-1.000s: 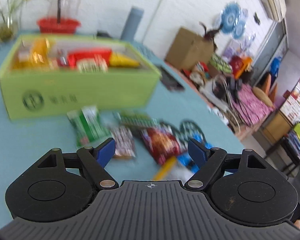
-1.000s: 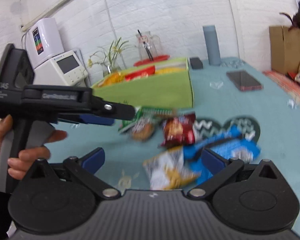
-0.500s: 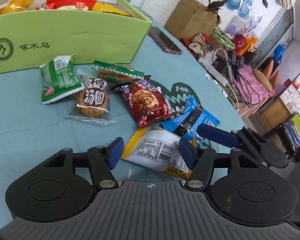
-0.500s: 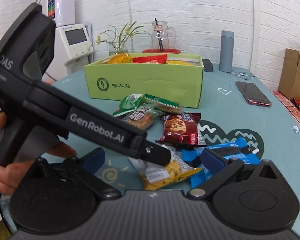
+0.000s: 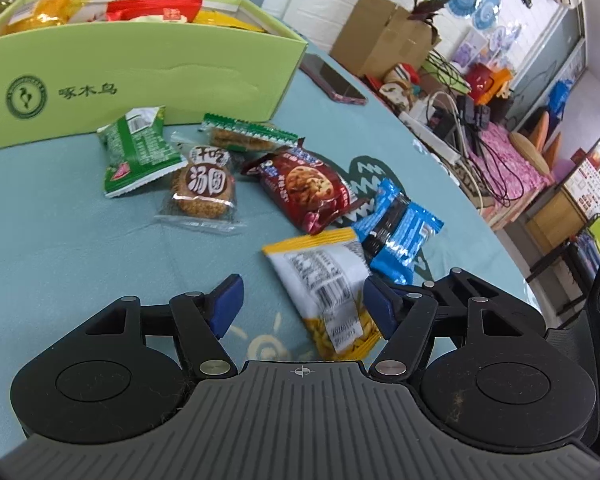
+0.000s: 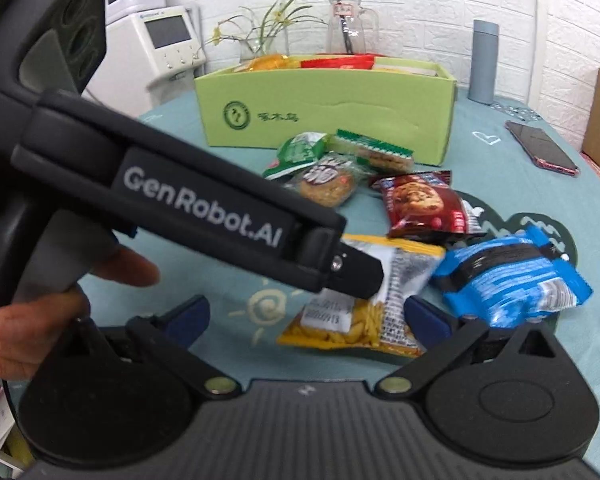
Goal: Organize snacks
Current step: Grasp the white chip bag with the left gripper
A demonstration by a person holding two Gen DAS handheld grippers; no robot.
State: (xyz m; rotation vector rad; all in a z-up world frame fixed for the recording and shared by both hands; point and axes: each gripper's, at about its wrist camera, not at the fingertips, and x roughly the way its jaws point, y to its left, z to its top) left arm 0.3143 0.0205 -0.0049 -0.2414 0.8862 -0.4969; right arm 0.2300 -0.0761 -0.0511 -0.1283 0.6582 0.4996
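Several snack packets lie loose on the teal tablecloth (image 5: 60, 220) in front of a green box (image 5: 140, 80) that holds more snacks. Nearest is a yellow and white packet (image 5: 324, 280), lying flat between the pads of my left gripper (image 5: 302, 306), whose jaws are opening. The right-hand pad is at the packet's edge and the left-hand pad stands clear of it. My right gripper (image 6: 306, 316) is open around the same packet (image 6: 356, 320) from the other side. A blue packet (image 5: 396, 232), a dark red cookie packet (image 5: 308, 188), a round biscuit (image 5: 204, 188) and a green packet (image 5: 138, 156) lie beyond.
A phone (image 5: 334, 80) lies right of the box. Behind it stand a grey bottle (image 6: 484, 62), a glass jug (image 6: 346, 24) and a vase of flowers (image 6: 256, 36). The left tool's black body (image 6: 200, 200), held by a hand (image 6: 40, 320), crosses the right wrist view. The table edge curves close on the right.
Both grippers have come down and closer to the yellow packet, which now lies between their pads. The left jaws are narrower than a second ago and a little wider than half a second ago.
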